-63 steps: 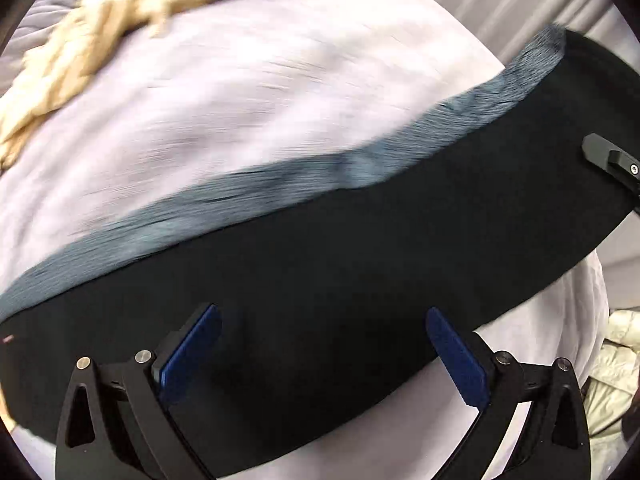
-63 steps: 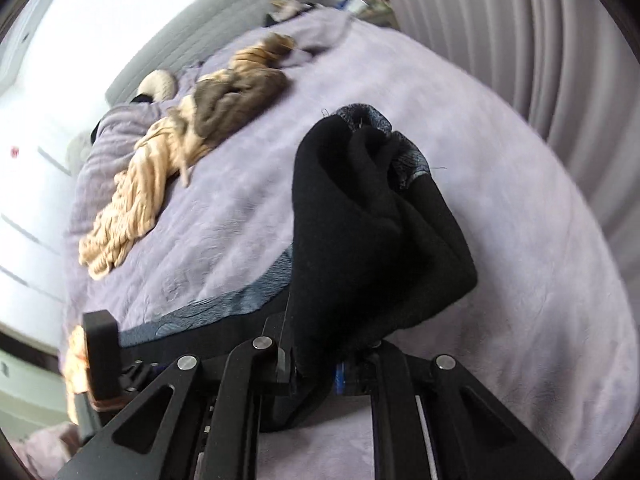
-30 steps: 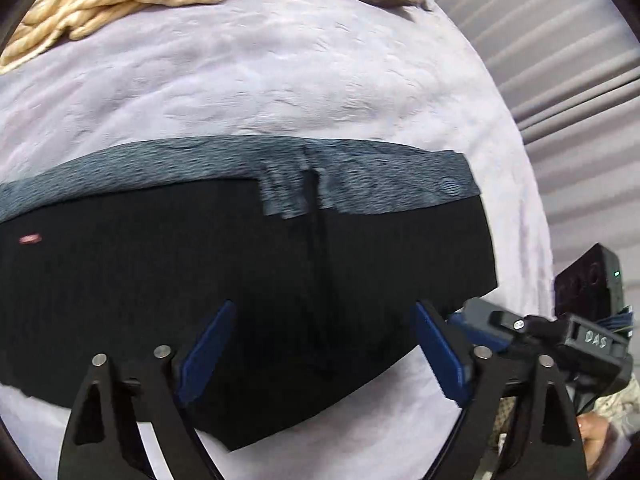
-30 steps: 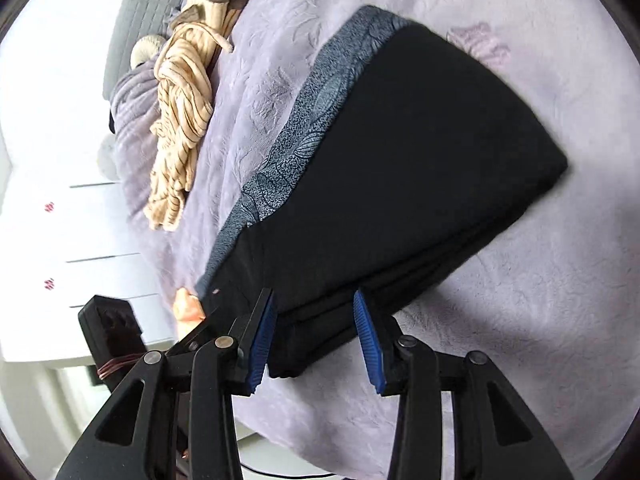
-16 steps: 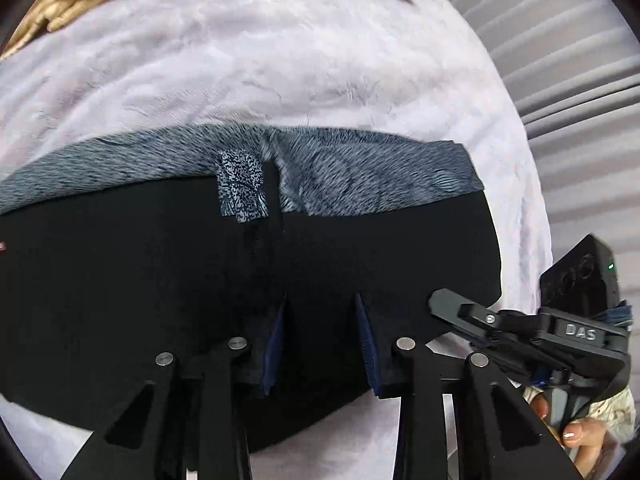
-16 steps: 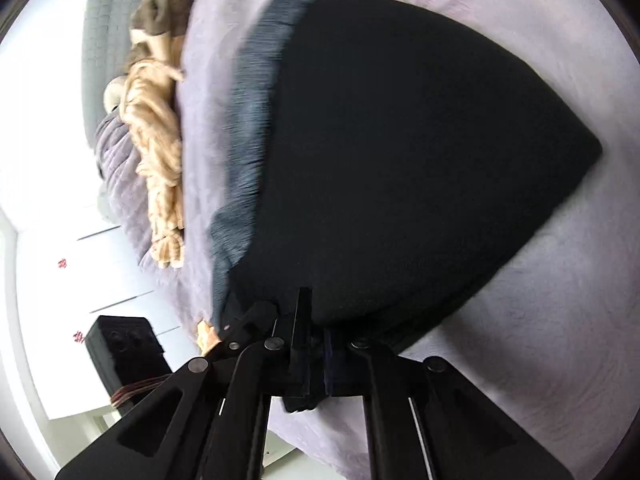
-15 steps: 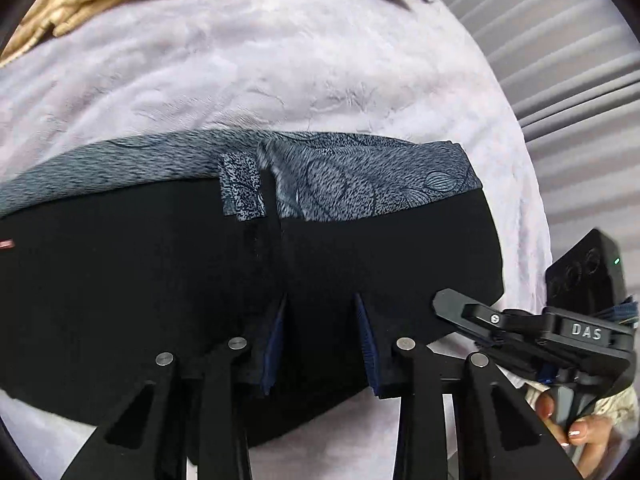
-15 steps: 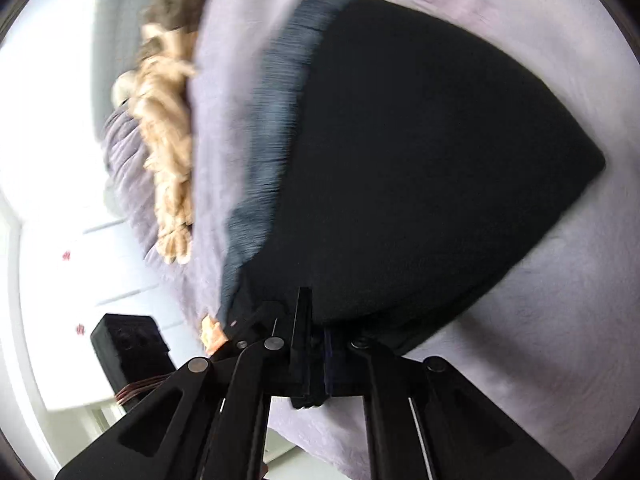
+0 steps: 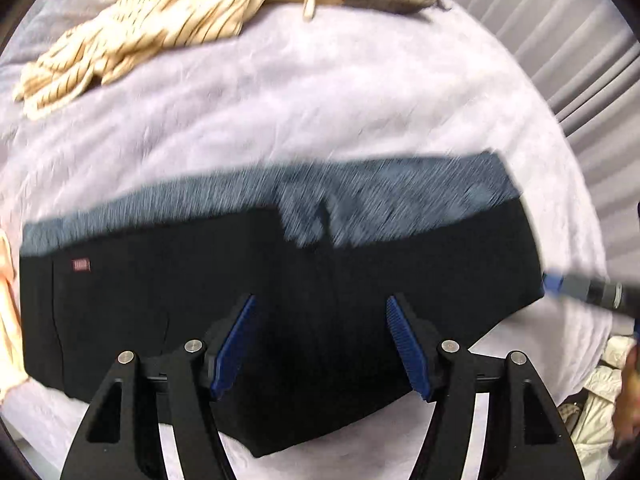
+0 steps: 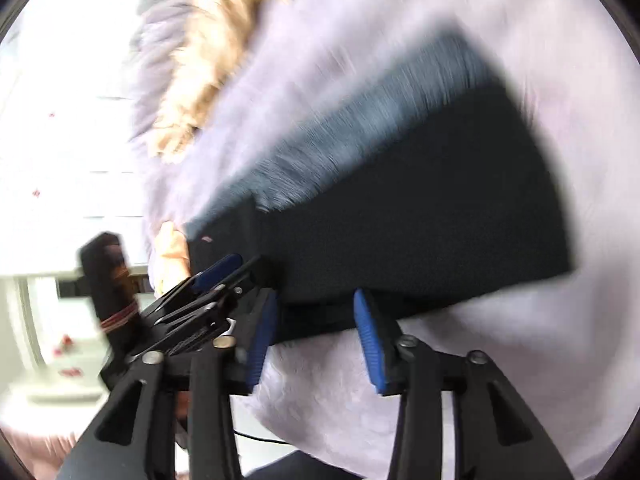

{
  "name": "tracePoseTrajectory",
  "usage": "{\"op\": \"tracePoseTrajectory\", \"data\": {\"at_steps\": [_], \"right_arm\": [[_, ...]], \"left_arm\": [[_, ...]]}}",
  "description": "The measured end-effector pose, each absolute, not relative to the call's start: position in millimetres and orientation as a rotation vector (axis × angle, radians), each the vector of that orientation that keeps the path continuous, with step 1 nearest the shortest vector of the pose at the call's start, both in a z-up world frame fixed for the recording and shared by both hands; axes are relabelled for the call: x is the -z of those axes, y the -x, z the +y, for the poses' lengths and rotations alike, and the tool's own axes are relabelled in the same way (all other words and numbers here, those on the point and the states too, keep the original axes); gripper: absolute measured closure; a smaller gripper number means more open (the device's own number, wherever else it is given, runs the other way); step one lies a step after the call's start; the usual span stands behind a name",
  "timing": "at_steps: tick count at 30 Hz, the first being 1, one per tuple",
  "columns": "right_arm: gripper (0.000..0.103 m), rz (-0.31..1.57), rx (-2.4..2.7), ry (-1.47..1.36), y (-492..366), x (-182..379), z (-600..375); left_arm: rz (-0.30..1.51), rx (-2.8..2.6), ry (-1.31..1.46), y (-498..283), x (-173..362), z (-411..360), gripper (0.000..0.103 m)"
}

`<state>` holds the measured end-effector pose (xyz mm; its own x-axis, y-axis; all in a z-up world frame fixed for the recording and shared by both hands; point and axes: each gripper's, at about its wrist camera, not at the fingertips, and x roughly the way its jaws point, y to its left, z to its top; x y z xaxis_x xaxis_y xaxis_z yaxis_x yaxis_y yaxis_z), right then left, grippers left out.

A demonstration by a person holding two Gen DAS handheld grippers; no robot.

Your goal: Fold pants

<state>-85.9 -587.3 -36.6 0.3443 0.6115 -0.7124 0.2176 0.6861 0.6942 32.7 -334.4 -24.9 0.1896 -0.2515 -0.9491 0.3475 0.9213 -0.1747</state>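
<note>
The pants (image 9: 280, 312) lie folded into a flat black band on the bed (image 9: 320, 120), their grey patterned strip on the far side from both tools. The left tool (image 9: 320, 344) hangs over the near edge with its jaws apart, having just been opening; cloth lies below the gap, but the pads press on nothing. The right tool (image 10: 310, 334) stands at the band's near end, jaws likewise apart after just opening, the cloth edge just ahead of the pads and not pinched. This looks like the release after a fold has been laid down. The next move probably calls for a fresh pinch on one end of the band to bring it over the other, or for smoothing the layers; which end, I cannot say. Both views are smeared by motion, so the strip's pattern and the layer edges are hard to read. A small red tag (image 9: 81, 265) far left of the left tool is illegible. Striped clothes (image 9: 132, 40) lie well beyond the pants, partly cut off.
</note>
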Motion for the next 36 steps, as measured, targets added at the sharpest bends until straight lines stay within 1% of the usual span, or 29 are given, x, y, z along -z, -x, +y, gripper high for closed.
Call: {"op": "tracePoseTrajectory", "data": {"at_steps": [1,2,3,4,8,9,10,11,13,14,16,17,18,19,21,23,26,29,32,36], "right_arm": [[0.050,1.171,-0.269,-0.789,84.8,24.1,-601.5],[0.049,1.114,-0.227,-0.764,81.4,15.8,-619.8],[0.049,1.079,-0.191,-0.755,76.5,14.3,-635.1],[0.049,1.066,-0.147,-0.759,68.0,18.9,-651.3],[0.050,1.155,-0.084,-0.880,31.5,82.3,-692.0],[0.059,1.188,-0.093,-0.912,25.1,99.2,-693.9],[0.064,1.224,-0.113,-0.950,18.8,114.0,-692.3],[0.065,1.249,-0.101,-0.959,14.5,118.9,-689.7],[0.066,1.237,-0.156,-0.959,11.2,105.9,-679.7],[0.066,1.221,-0.206,-0.931,10.3,93.3,-671.9],[0.066,1.225,-0.231,-0.836,9.5,79.7,-661.4],[0.065,1.254,-0.181,-0.765,10.1,81.2,-656.8],[0.055,1.293,-0.118,-0.695,10.8,89.1,-656.5],[0.050,1.328,-0.069,-0.658,9.4,98.0,-656.2],[0.048,1.297,-0.013,-0.697,15.7,96.2,-653.5],[0.048,1.244,0.059,-0.599,23.3,74.3,-646.6],[0.048,1.151,0.101,-0.448,38.3,33.6,-619.1],[0.048,1.152,0.008,-0.404,43.9,15.4,-567.7],[0.048,1.196,-0.113,-0.272,34.9,21.4,-488.8],[0.048,1.241,-0.120,-0.128,20.6,40.1,-429.1]], "left_arm": [[1.304,0.429,-0.083,-37.0,20.7,-338.1,0.035],[1.293,0.436,-0.086,-42.5,17.9,-344.2,0.033],[1.285,0.442,-0.089,-48.9,19.7,-356.4,0.021],[1.273,0.450,-0.094,-52.7,21.6,-366.2,0.018],[1.284,0.445,-0.125,-67.8,46.8,-397.0,0.018],[1.296,0.426,-0.142,-68.5,52.7,-401.0,0.018],[1.311,0.397,-0.168,-69.2,59.5,-400.3,0.018],[1.320,0.371,-0.187,-68.1,64.6,-395.9,0.018],[1.365,0.342,-0.197,-63.4,82.0,-378.5,0.017],[1.396,0.351,-0.166,-61.6,90.4,-368.3,0.015],[1.418,0.379,-0.074,-59.4,98.2,-350.7,0.015],[1.420,0.381,-0.080,-58.8,97.5,-348.6,0.015],[1.416,0.376,-0.111,-57.6,94.3,-348.5,0.015],[1.409,0.369,-0.137,-55.5,90.0,-346.9,0.015],[1.390,0.352,-0.170,-50.5,81.8,-338.0,0.015],[1.382,0.339,-0.156,-46.2,73.4,-320.1,0.015],[1.379,0.281,-0.117,-40.2,63.4,-288.1,0.015],[1.393,0.194,-0.106,-32.2,61.1,-258.3,0.015],[1.397,0.135,-0.075,-22.4,58.0,-230.0,0.015],[1.390,0.102,-0.060,-6.5,55.2,-193.7,0.015]]}}
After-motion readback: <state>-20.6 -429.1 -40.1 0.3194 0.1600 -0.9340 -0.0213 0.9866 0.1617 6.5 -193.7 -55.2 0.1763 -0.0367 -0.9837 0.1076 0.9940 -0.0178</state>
